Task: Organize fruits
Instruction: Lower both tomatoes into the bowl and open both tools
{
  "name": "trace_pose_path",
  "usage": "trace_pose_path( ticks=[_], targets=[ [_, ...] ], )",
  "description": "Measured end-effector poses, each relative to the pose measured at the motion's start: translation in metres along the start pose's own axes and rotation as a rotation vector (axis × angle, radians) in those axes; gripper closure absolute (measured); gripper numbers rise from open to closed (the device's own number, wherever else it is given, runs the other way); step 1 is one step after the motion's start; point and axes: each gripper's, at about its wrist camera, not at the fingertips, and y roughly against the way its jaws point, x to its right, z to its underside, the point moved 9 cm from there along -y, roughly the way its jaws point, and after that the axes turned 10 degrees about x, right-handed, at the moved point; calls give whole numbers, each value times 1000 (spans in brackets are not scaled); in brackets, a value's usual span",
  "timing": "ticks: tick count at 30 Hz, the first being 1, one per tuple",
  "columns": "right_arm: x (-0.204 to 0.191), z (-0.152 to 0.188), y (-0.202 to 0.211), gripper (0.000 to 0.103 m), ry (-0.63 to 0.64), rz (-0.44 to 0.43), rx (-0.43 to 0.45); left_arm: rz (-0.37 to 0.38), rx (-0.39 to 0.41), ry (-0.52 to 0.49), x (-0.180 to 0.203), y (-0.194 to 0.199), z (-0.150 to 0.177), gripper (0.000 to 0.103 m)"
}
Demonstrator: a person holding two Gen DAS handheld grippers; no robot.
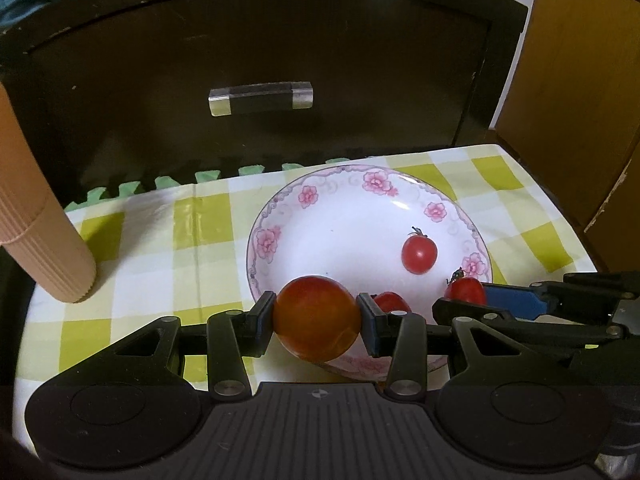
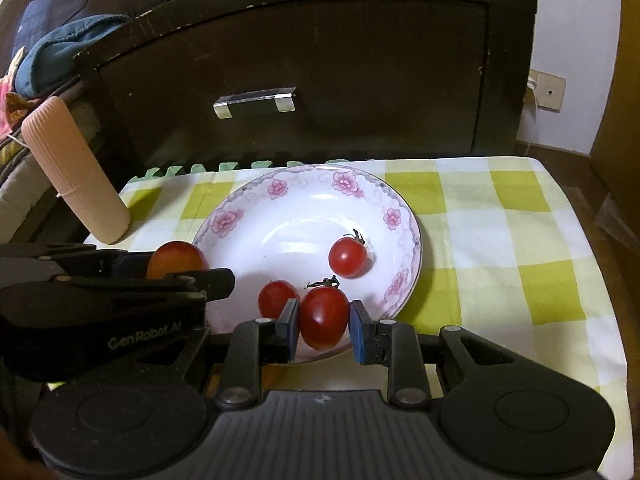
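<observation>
A white plate with pink flowers (image 1: 340, 232) (image 2: 288, 236) lies on the green-checked cloth. My left gripper (image 1: 316, 320) is shut on a large orange-red round fruit (image 1: 316, 312) over the plate's near-left rim; the right wrist view shows that fruit (image 2: 176, 262) too. My right gripper (image 2: 324, 330) is shut on a cherry tomato (image 2: 324, 318) (image 1: 466, 291) over the plate's near edge. One cherry tomato with a stem (image 1: 419, 255) (image 2: 348, 258) lies in the plate. Another cherry tomato (image 2: 277, 298) (image 1: 392, 302) lies near the front rim, partly hidden by fingers.
A pink ribbed cylinder (image 1: 44, 248) (image 2: 76, 176) leans at the cloth's left edge. Behind the table stands a dark cabinet with a clear drawer handle (image 1: 260, 98) (image 2: 256, 100). Wooden furniture (image 1: 580, 100) is at the right. The two grippers are close side by side.
</observation>
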Motion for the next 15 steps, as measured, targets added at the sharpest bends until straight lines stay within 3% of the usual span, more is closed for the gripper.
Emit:
trace_pose_path(
  ticks=[15],
  targets=[
    [5, 0, -14, 77, 0, -14, -2, -3, -12, 20, -2, -11, 2, 52]
  ],
)
